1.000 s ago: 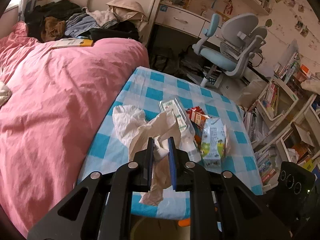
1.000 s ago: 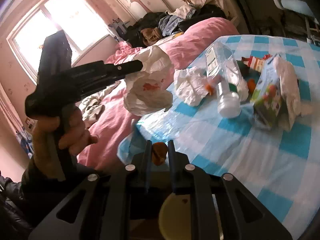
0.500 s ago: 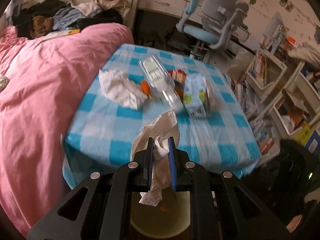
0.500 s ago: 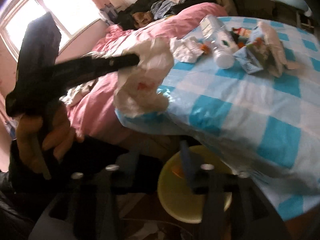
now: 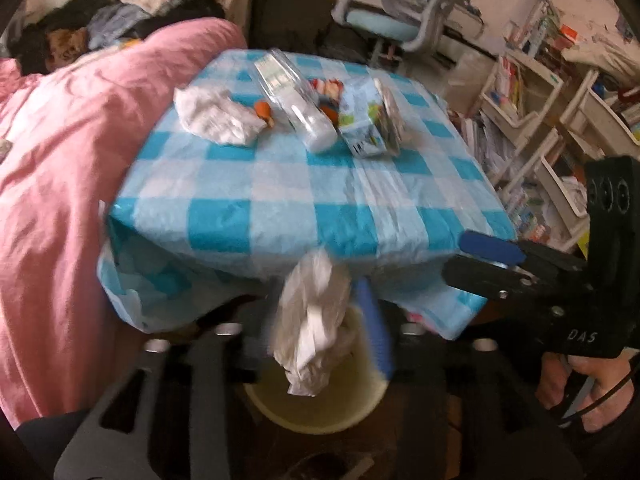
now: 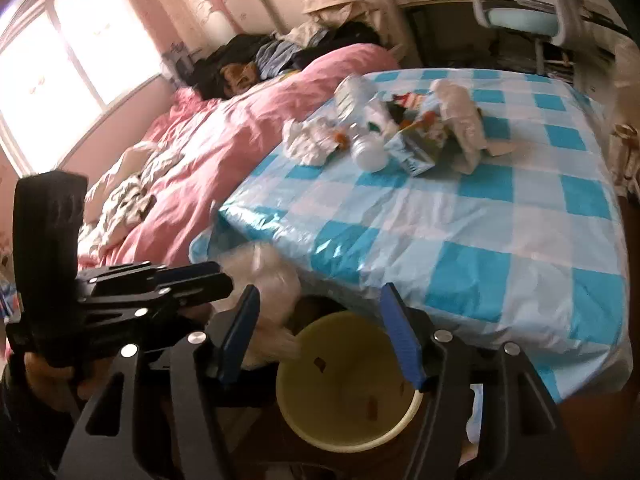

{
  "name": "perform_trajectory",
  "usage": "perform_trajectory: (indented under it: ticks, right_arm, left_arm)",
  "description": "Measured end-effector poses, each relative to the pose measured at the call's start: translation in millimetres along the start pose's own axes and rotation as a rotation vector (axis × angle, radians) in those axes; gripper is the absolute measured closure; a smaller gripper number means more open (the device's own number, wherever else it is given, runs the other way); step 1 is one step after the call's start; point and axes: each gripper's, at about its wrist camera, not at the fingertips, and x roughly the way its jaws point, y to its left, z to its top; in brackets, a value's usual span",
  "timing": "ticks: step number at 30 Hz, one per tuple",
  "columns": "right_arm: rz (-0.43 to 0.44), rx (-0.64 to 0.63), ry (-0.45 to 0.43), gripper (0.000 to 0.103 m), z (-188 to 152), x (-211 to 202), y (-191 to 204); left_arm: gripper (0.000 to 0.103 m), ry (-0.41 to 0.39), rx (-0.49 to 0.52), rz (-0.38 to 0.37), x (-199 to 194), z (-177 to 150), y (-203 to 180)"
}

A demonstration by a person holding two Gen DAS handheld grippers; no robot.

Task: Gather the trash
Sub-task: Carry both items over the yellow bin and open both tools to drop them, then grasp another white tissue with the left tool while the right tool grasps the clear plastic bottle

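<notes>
A crumpled white plastic bag hangs loose between the spread fingers of my left gripper, above a yellow bin by the table's near edge. In the right wrist view the blurred bag is beside the bin. My right gripper is open and empty over the bin. On the blue checked table lie a crumpled tissue, a clear bottle, a milk carton and small wrappers.
A pink bed borders the table on the left. A blue desk chair stands behind the table. Shelves of books stand at the right. My right gripper also shows in the left wrist view.
Both grippers pulled back from the table to above the bin. My left gripper opened and let the bag go. My right gripper opened and the orange scrap it held is gone.
</notes>
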Motion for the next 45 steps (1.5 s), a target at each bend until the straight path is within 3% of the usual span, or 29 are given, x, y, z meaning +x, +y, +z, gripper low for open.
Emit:
perform_trajectory:
  ticks: [4, 14, 20, 30, 38, 45]
  right_arm:
    - [-0.01, 0.019, -0.027, 0.039, 0.2, -4.6, -3.6]
    - [-0.029, 0.029, -0.066, 0.038, 2.4, -7.6, -7.8]
    - [-0.032, 0.035, -0.103, 0.038, 19.9, -12.1, -10.8]
    - [-0.106, -0.03, -0.081, 0.038, 71.9, 6.3, -31.1]
    - [-0.118, 0.017, -0.09, 0.038, 97.0, 29.2, -56.3]
    - [-0.129, 0.009, -0.08, 0.033, 114.0, 50.0, -64.2]
  left_arm:
    - [0.039, -0.04, -0.019, 0.012, -3.8, 5.9, 3.2]
    - [0.031, -0.109, -0.055, 0.025, -6.1, 21.4, 8.8]
    - [0.026, -0.156, -0.113, 0.096, -3.5, 48.3, 25.2]
    - [0.026, -0.103, -0.297, 0.162, 45.8, 113.5, 82.2]
    - [0.026, -0.022, -0.245, 0.281, 99.6, 160.1, 101.6]
    - [0.024, 0.067, -0.203, 0.326, 151.0, 184.3, 111.2]
